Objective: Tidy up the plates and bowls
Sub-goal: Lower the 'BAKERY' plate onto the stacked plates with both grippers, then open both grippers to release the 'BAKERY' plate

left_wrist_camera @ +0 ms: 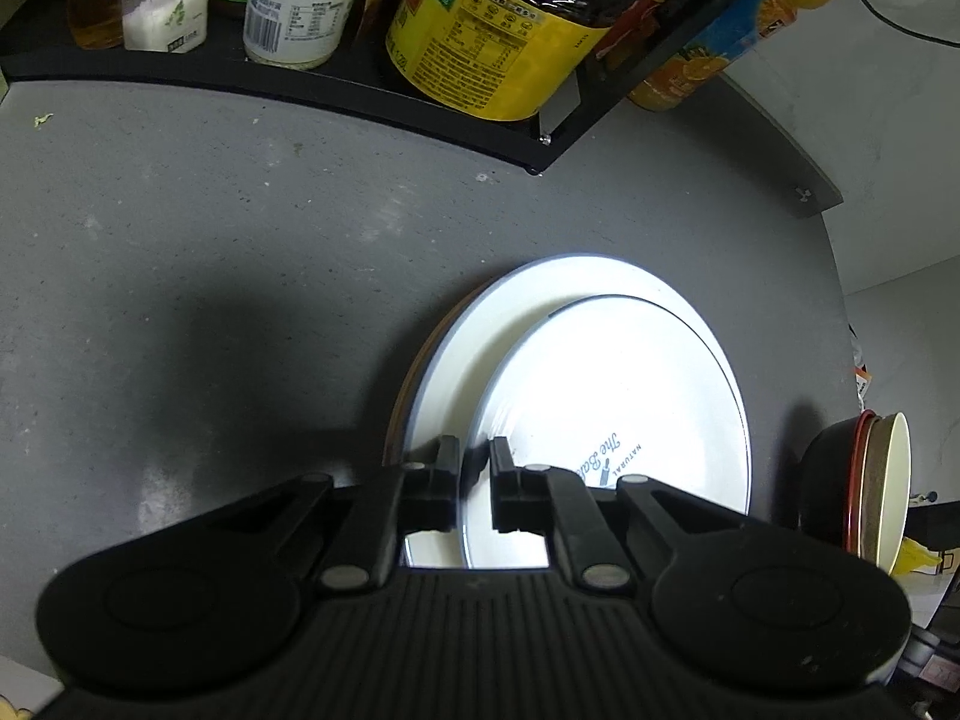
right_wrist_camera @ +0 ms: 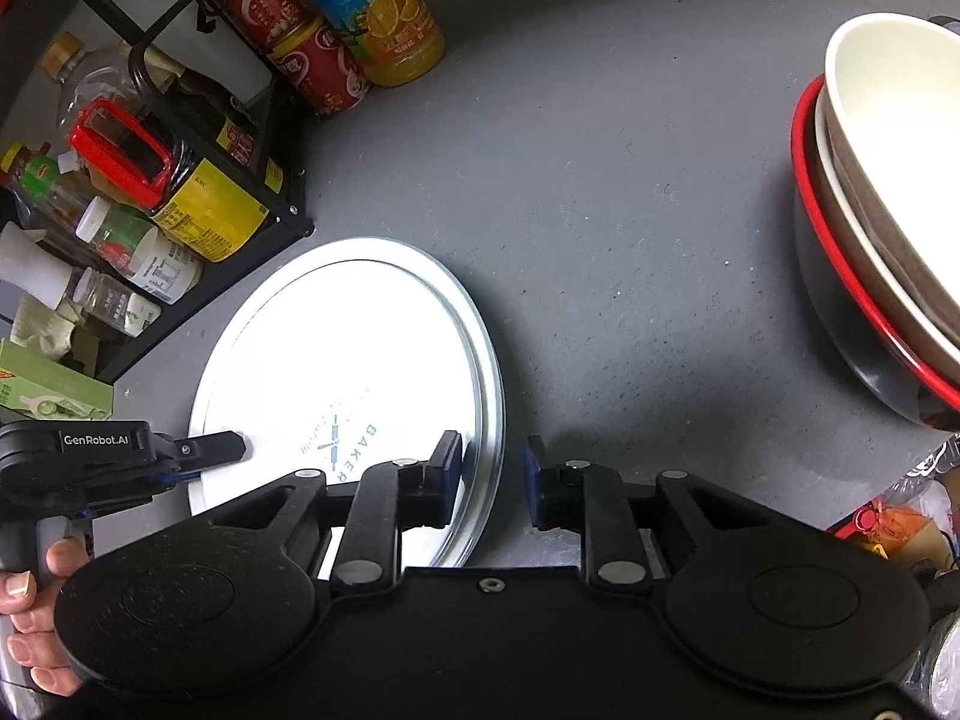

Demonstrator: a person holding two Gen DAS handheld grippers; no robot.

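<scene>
A white printed plate point(left_wrist_camera: 612, 414) lies tilted over a stack of plates point(left_wrist_camera: 474, 330) on the grey counter. My left gripper point(left_wrist_camera: 475, 459) is shut on this plate's near-left rim; its finger also shows in the right wrist view point(right_wrist_camera: 207, 447). In the right wrist view the plate point(right_wrist_camera: 336, 360) lies just ahead and left. My right gripper point(right_wrist_camera: 493, 456) is open, its jaws either side of the plate's right rim, holding nothing. Nested bowls point(right_wrist_camera: 870, 222) stand at the right, also seen in the left wrist view point(left_wrist_camera: 864, 489).
A black rack point(left_wrist_camera: 360, 84) with bottles and jars stands at the back left of the counter point(right_wrist_camera: 600, 228). An orange juice bottle point(right_wrist_camera: 384, 12) and red cans point(right_wrist_camera: 312, 60) stand beside it. A green box point(right_wrist_camera: 48, 387) lies at the far left.
</scene>
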